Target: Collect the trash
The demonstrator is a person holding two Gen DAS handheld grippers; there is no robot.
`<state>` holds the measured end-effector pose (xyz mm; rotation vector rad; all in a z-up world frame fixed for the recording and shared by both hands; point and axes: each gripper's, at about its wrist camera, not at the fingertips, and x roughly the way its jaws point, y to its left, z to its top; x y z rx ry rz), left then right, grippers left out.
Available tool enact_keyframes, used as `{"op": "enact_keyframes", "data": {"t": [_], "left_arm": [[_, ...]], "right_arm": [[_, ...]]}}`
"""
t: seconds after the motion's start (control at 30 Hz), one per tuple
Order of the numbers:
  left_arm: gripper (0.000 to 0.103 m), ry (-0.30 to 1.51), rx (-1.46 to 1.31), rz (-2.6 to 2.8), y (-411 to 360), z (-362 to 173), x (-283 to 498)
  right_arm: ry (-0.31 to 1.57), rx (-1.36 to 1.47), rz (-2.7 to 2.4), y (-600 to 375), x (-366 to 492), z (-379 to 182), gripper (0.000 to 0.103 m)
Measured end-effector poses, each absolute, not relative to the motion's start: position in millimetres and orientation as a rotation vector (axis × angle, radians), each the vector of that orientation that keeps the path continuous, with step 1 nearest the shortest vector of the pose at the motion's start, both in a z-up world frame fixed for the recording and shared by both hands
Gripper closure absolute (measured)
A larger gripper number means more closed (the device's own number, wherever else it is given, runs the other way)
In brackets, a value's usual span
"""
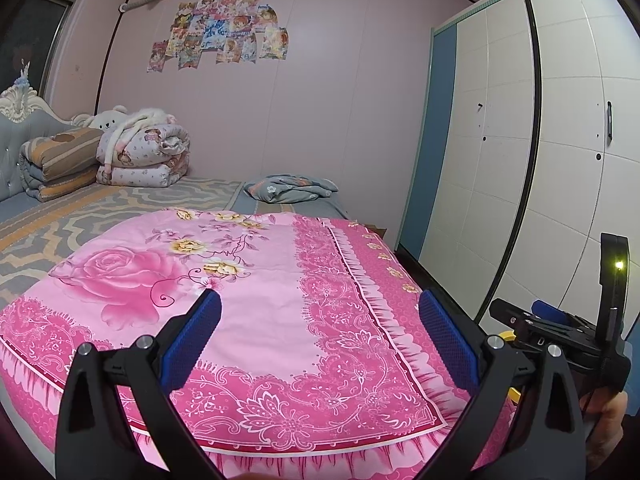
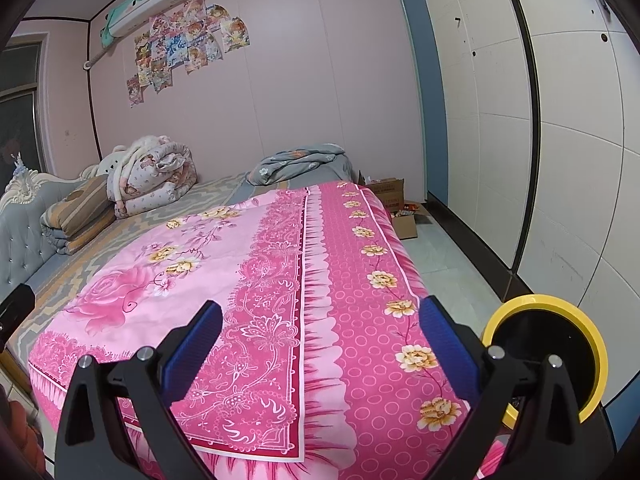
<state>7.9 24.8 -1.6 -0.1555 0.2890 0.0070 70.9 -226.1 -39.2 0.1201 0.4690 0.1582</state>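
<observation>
My left gripper [image 1: 320,316] hovers open over a pink floral bedspread [image 1: 280,280], its blue pads [image 1: 200,332] wide apart with nothing between them. My right gripper [image 2: 320,316] is also open and empty, above the bedspread's [image 2: 360,280] right border. A round bin with a yellow rim [image 2: 598,344] and a dark inside stands low on the right, just beyond the right gripper's right finger. No loose item shows on the bedspread in either view. In the left wrist view, the right gripper's black body [image 1: 560,332] is at the right edge, held by a hand [image 1: 604,412].
Folded quilts [image 1: 144,152] and a plush toy lie at the headboard. A crumpled grey cover [image 2: 300,164] lies at the far side. Open cardboard boxes [image 2: 400,208] with items stand on the tiled floor between the bed and the white wardrobe [image 2: 520,120].
</observation>
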Motion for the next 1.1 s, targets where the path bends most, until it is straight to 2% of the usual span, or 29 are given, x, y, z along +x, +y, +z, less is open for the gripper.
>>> {"op": "enact_keyframes", "data": {"t": [1.1], "left_arm": [[0.008, 0.302, -0.158, -0.016, 26.3, -8.4, 13.3]], "right_arm": [[0.498, 0.134, 0.148, -224.7, 76.2, -46.4, 0.008]]}}
